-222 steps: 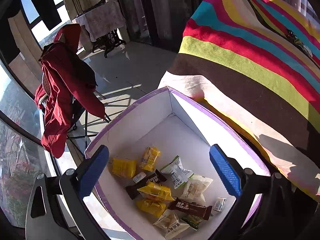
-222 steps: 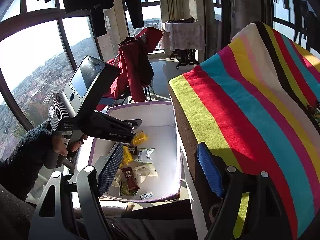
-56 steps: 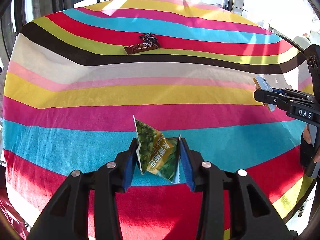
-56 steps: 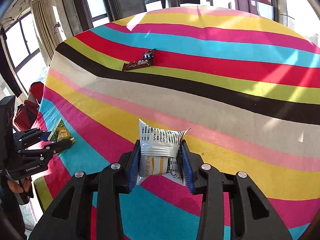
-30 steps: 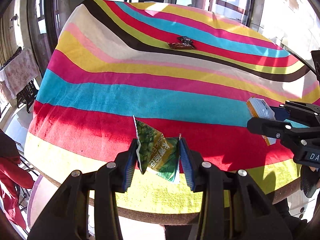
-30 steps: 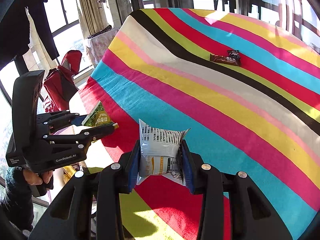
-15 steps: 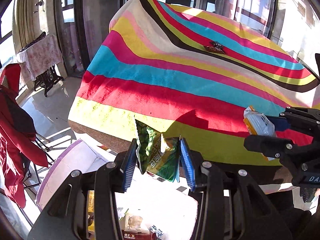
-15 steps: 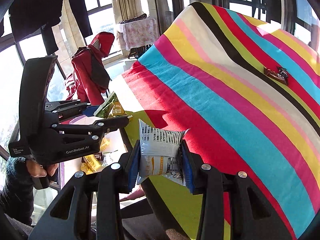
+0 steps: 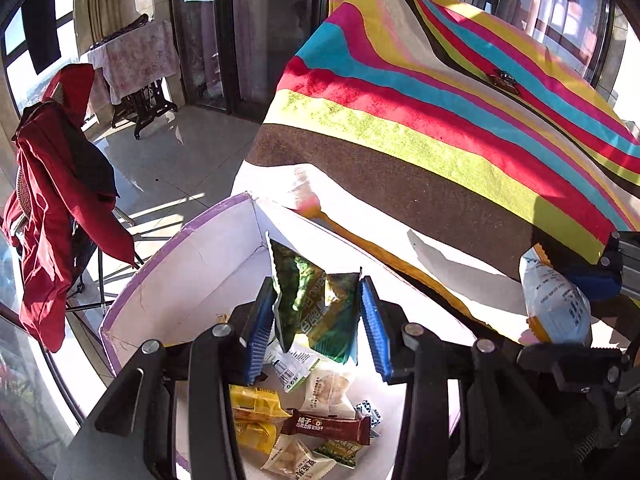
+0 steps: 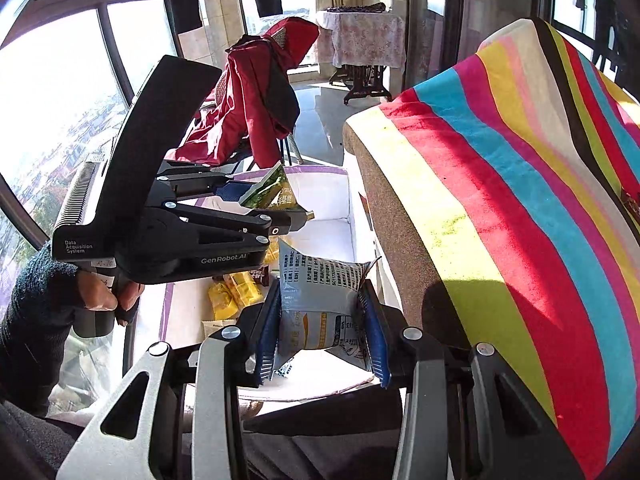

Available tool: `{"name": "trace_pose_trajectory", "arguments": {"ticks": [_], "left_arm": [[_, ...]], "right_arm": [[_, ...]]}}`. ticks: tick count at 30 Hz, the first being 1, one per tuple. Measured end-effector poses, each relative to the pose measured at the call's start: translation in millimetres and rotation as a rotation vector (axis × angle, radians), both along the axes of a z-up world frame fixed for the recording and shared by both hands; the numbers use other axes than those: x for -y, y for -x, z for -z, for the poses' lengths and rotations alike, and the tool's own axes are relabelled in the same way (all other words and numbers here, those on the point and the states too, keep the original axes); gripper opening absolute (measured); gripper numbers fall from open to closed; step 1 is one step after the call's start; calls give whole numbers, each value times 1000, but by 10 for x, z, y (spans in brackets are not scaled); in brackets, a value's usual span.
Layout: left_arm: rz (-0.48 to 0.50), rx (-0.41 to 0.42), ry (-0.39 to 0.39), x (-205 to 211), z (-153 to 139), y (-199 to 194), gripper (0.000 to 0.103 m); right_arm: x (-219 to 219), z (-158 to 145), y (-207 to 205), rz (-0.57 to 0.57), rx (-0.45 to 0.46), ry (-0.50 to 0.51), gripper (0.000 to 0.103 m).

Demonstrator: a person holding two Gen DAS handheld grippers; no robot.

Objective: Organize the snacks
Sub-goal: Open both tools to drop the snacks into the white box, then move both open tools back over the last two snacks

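Beside the rainbow-striped cloth-covered table [image 9: 460, 120], stood a purple-rimmed white cardboard box [image 9: 192, 264] on the floor, holding yellow, brown and pale snack packs [image 9: 304, 420]. Above that box, hung the left gripper [image 9: 318, 320], jaws narrowed onto a green crinkled snack packet [image 9: 316, 308]. Just right of it, over the box's near edge, hovered the right gripper [image 10: 322, 328], jaws clamped on a white-and-blue printed snack pouch [image 10: 320, 300].

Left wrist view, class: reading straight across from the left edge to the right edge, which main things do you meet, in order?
Red jacket → white box → green snack packet in the left gripper → striped tablecloth → white snack packet held by the right gripper.
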State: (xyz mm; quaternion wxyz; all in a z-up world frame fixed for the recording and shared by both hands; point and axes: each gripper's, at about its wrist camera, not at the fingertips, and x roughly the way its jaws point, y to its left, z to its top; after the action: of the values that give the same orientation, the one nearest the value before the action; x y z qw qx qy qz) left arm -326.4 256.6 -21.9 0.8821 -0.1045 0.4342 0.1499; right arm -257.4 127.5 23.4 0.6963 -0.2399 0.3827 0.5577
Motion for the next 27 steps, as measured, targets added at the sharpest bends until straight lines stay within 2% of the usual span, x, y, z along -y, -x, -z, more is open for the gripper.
{"name": "trace_pose_trajectory", "arguments": {"ticks": [4,7,9,10,11,14,18,22,27], "left_arm": [[-43,-30,-4,-126,85,118,43],[-80,-52,-17,-216,127,168,46],[-114,-80,-49,-264,150,174,58],[-140,-96,-78,-291,158,178,75],[-166,-108,-108,-315,157,180,88],[-226,-125,-153,-379,135,181,99],[-231,-129,-156,-376,108,97,99],[-201,-144,-197,-268,92,-59,101],[-162,-147,-212,-143,58,-233,101]], "right_arm": [[-168,68,181,-75,12,24,39],[-258,100,301,-136,-15,18,42],[-275,102,344,-170,-44,-2,54],[-277,90,367,-180,-62,-13,63],[-266,70,364,-182,-74,-28,66],[-211,18,342,-170,-77,-53,69],[-106,-36,195,-114,-74,-70,74],[36,-71,-1,-46,-93,-95,74],[244,-159,-204,21,-79,-130,79]]}}
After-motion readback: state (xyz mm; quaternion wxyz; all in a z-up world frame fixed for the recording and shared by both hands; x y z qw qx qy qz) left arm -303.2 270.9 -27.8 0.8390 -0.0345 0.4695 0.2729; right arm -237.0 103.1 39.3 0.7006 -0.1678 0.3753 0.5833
